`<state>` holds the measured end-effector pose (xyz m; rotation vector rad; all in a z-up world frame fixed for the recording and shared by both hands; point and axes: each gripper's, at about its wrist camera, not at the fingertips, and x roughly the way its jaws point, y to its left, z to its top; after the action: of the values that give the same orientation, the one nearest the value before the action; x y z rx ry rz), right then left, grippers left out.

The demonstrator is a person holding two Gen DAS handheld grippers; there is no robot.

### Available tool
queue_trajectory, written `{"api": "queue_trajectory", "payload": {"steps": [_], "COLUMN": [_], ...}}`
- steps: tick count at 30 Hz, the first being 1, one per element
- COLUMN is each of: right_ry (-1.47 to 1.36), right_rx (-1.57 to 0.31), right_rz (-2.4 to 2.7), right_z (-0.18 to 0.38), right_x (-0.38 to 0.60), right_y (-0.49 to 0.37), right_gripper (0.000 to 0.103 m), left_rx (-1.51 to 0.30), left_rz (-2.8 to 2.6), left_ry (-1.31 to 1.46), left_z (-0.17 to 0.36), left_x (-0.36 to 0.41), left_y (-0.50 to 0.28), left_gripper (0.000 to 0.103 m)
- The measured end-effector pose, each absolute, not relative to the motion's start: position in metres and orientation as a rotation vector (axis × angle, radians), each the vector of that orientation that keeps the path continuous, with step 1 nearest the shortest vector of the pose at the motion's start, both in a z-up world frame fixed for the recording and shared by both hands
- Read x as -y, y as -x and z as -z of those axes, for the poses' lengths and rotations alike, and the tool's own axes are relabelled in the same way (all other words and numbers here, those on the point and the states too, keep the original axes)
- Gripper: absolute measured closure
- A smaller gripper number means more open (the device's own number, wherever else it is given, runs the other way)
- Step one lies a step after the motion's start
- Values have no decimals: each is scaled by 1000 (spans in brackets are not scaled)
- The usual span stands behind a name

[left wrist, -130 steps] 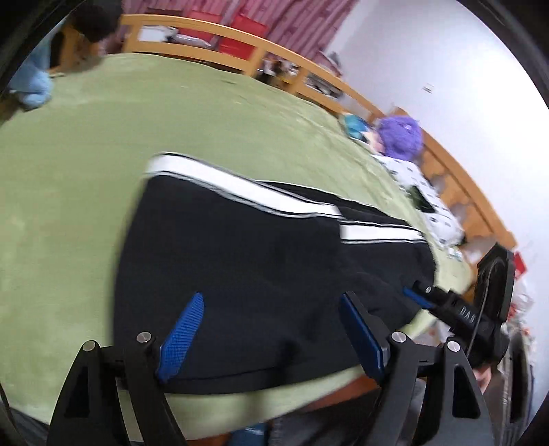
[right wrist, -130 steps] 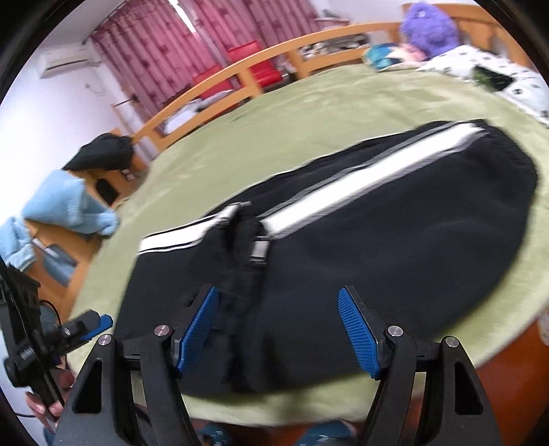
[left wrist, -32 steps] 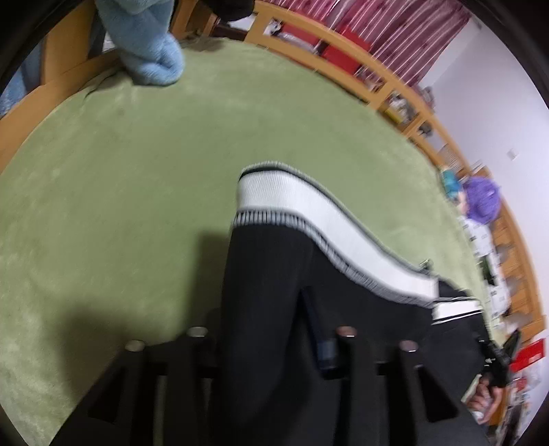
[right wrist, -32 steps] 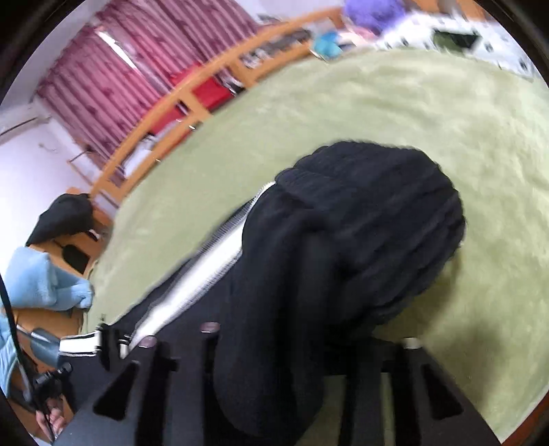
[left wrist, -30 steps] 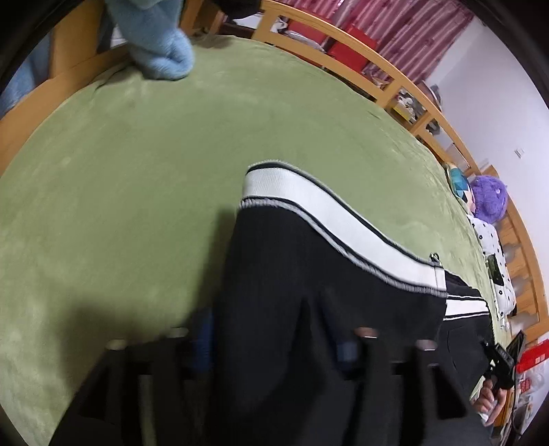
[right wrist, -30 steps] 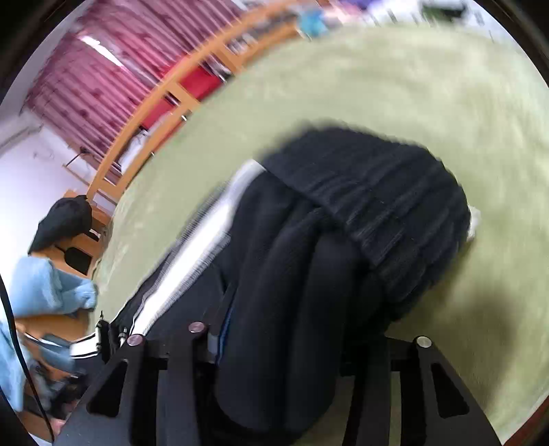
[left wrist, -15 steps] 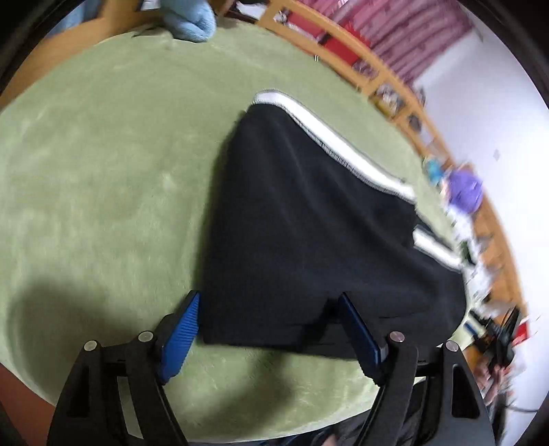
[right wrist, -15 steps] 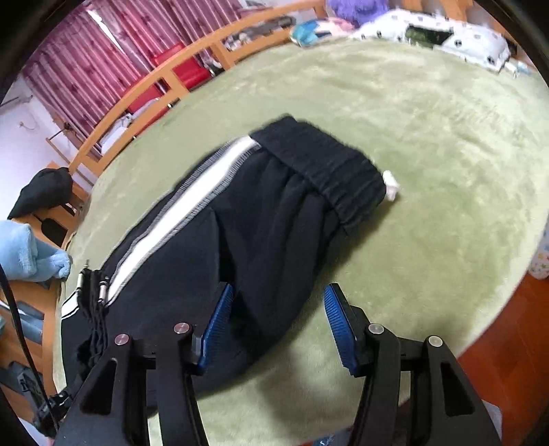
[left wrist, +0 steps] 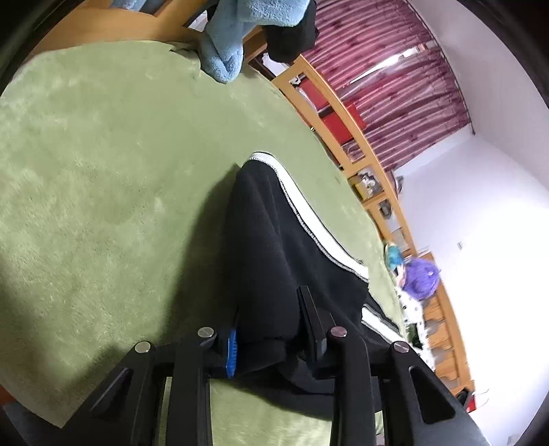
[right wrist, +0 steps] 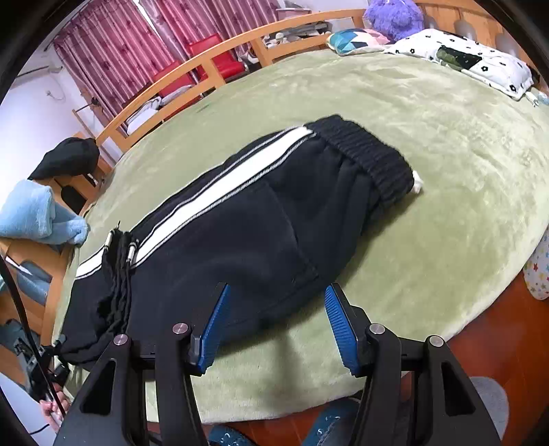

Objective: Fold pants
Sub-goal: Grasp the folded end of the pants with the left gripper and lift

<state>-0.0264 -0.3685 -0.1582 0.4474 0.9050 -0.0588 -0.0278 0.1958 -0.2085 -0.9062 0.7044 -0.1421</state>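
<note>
Black pants [right wrist: 247,226] with a white side stripe lie folded on the green blanket [right wrist: 429,144], ribbed waistband at the right end, drawstrings at the left. My right gripper [right wrist: 278,326] is open and empty, just above the near edge of the pants. In the left wrist view my left gripper [left wrist: 271,336] is shut on a bunch of the black pants fabric [left wrist: 267,247] at the left end, lifting it off the green blanket [left wrist: 85,192].
A light blue towel [right wrist: 34,212] and a black garment [right wrist: 65,161] hang on the wooden bed rail at the left. A purple plush toy [right wrist: 394,13] and a patterned pillow [right wrist: 480,61] lie at the far right. Red chairs stand behind the rail.
Half a second ago both grippers were open over the pants. Now my left gripper has closed on the left end of the pants and raised it. The right gripper stays open.
</note>
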Motion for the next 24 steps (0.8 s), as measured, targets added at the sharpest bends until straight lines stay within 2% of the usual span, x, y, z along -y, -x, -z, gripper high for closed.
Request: {"api": "queue_trajectory", "payload": {"steps": [1, 2, 3, 4, 5, 6, 8, 11, 17, 21, 24], "right_ry": [-456, -461, -469, -474, -478, -480, -470, -457, -455, -440, -430], "right_rx": [-905, -908, -913, -914, -915, -918, -918, -898, -852, -814, -787], "right_rz": [51, 45, 34, 28, 21, 14, 4, -2, -18, -3, 21], "right_z": [160, 162, 165, 167, 168, 169, 169, 165, 152, 141, 135], "right_x": [368, 367, 366, 366, 366, 366, 366, 371, 397, 428, 453], "right_y": [27, 28, 28, 28, 29, 29, 31, 35, 37, 40, 42], "right_gripper": [47, 47, 47, 47, 47, 47, 47, 47, 47, 47, 47], "left_rx": [-722, -746, -774, -779, -771, -763, -753, -715, -630, -534, -517], "left_rz": [127, 126, 135, 124, 105, 83, 82, 54, 51, 148, 269], "left_ry": [926, 949, 975, 979, 960, 930, 868, 801, 515, 248, 130], "left_z": [214, 222, 232, 237, 235, 230, 214, 181, 80, 4, -33], "left_x": [-195, -196, -195, -196, -193, -191, -187, -182, -118, -24, 51], "left_y": [25, 20, 17, 16, 16, 17, 17, 21, 11, 5, -5], "left_gripper": [65, 42, 38, 40, 50, 71, 86, 87, 87, 88, 88]}}
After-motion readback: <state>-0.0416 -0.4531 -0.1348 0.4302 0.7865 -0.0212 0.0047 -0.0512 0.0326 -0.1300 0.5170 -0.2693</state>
